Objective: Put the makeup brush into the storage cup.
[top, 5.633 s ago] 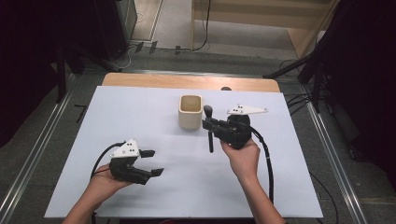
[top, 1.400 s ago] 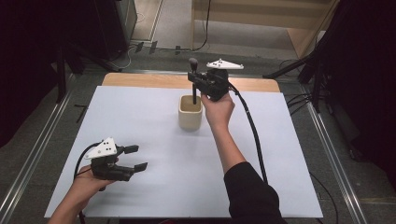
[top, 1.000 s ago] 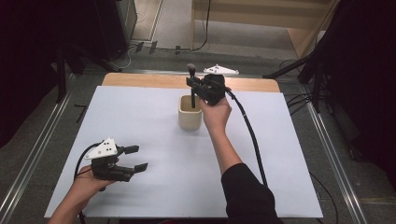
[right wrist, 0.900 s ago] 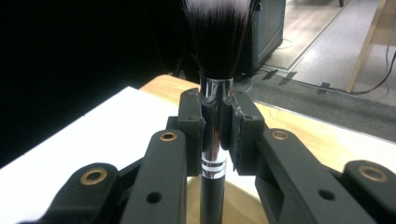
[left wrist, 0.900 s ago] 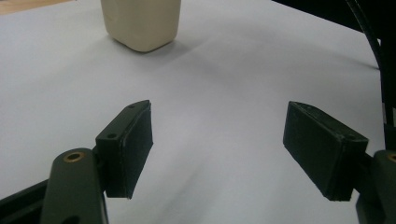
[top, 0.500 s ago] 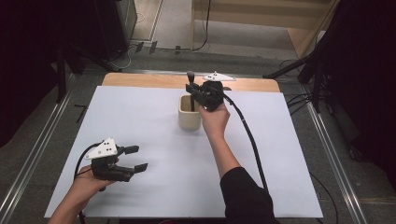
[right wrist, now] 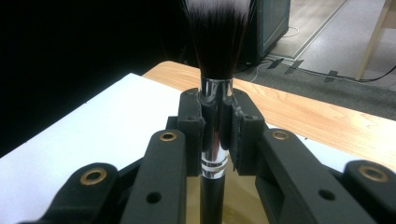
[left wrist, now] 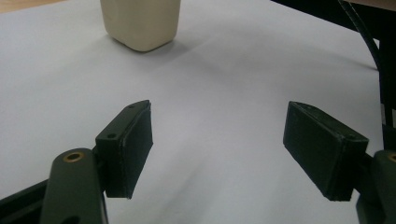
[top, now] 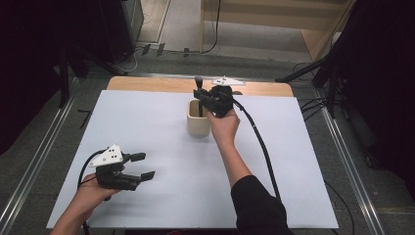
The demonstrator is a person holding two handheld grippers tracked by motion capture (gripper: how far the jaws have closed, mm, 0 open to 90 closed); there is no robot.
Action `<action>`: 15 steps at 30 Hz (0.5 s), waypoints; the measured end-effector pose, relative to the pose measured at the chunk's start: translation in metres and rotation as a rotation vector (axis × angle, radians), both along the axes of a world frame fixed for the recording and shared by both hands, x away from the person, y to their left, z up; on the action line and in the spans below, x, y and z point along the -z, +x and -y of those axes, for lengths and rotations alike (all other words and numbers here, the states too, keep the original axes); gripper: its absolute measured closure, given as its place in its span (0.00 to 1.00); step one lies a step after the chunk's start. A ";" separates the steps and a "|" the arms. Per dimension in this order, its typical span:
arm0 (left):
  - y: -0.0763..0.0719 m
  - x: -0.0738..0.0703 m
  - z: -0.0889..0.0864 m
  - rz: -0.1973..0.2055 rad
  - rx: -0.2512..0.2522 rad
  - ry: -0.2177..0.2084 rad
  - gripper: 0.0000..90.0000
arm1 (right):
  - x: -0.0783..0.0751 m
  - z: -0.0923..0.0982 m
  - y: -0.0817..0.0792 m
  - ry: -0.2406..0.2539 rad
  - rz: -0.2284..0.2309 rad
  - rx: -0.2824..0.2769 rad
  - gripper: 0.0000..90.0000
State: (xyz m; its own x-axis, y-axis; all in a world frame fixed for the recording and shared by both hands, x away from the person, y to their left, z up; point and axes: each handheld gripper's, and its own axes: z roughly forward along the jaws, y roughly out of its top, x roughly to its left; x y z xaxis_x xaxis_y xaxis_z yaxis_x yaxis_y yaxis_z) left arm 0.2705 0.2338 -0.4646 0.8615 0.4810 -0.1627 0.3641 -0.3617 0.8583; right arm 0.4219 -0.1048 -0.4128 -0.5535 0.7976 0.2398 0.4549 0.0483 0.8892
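Right gripper view: right gripper clamps brush, bristle tips cut off.

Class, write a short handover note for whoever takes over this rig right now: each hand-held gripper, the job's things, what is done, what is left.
Right hand-held gripper: shut on the brush at its metal collar, bristles up, handle end down inside the cup.
Left hand-held gripper: open, holding nothing, low over the white sheet near the front left.
Done: brush brought to the cup and partly lowered in.
Left: probably lower it fully, release, withdraw.
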 end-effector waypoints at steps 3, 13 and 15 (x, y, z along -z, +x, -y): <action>0.000 0.000 0.000 -0.001 -0.001 0.001 0.28 | 0.000 0.001 0.000 0.004 -0.001 0.004 0.86; 0.000 0.000 0.000 0.002 -0.001 -0.003 0.28 | 0.002 0.004 0.000 0.011 -0.007 0.017 0.86; 0.000 0.000 0.000 0.003 0.000 -0.001 0.28 | 0.002 0.005 0.000 0.010 -0.003 0.022 0.76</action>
